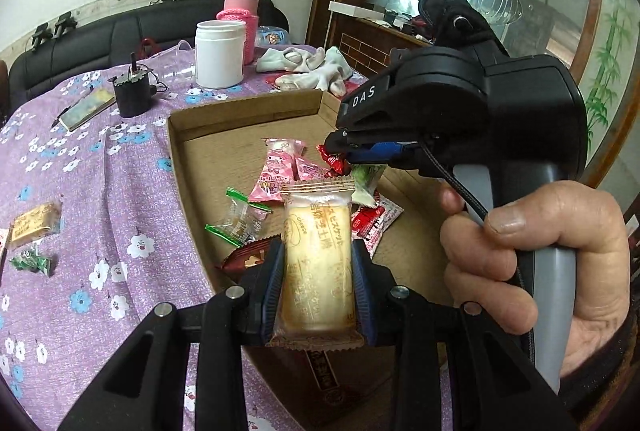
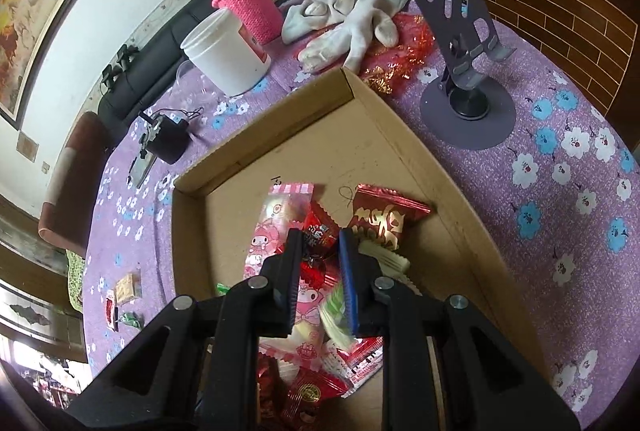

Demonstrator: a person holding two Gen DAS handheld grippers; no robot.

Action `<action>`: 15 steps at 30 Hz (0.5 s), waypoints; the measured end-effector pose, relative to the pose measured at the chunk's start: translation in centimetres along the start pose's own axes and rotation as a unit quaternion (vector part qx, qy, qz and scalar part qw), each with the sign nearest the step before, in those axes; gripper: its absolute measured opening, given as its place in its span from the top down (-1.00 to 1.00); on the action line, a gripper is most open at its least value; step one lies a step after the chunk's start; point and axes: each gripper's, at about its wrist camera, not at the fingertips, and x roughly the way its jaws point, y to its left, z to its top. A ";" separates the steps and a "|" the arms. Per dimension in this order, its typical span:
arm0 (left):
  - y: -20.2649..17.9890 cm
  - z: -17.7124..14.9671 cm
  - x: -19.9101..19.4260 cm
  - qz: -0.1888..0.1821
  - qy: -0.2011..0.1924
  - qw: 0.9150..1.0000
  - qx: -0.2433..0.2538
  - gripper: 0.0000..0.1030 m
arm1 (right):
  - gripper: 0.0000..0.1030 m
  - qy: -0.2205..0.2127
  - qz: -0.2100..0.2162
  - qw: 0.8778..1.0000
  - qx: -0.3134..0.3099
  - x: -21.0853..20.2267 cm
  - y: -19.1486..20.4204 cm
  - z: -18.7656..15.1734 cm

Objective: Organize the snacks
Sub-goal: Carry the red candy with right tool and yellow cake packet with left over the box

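Note:
My left gripper (image 1: 316, 251) is shut on a yellow cheese biscuit packet (image 1: 316, 271), gripped across its width and held over the near edge of a cardboard tray (image 1: 176, 151). A hand (image 1: 540, 263) holds my right gripper (image 1: 334, 147) above the tray (image 2: 400, 119). In the right wrist view this gripper (image 2: 320, 237) is shut on a red foil candy (image 2: 318, 251). Below it lies a pile of pink, red and green snack packets (image 2: 276, 231). Another biscuit packet (image 1: 34, 225) and a green candy (image 1: 32, 263) lie on the purple flowered cloth to the left.
Behind the tray stand a white jar (image 1: 219, 53), a pink knitted flask (image 1: 240, 15) and a black charger (image 1: 132, 95). White socks (image 1: 308, 67) lie at the back. A purple phone stand (image 2: 464, 43) rises right of the tray.

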 end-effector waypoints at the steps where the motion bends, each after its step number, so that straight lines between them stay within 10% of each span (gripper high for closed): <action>1: 0.0 0.0 0.0 -0.001 0.000 1.000 -0.001 0.35 | 0.59 0.001 0.001 1.000 -0.002 0.0 0.1 0.0; 15: -0.7 -0.3 -0.4 0.023 -0.020 0.999 0.021 0.35 | 0.59 0.004 -0.009 1.000 -0.021 0.6 1.1 -0.3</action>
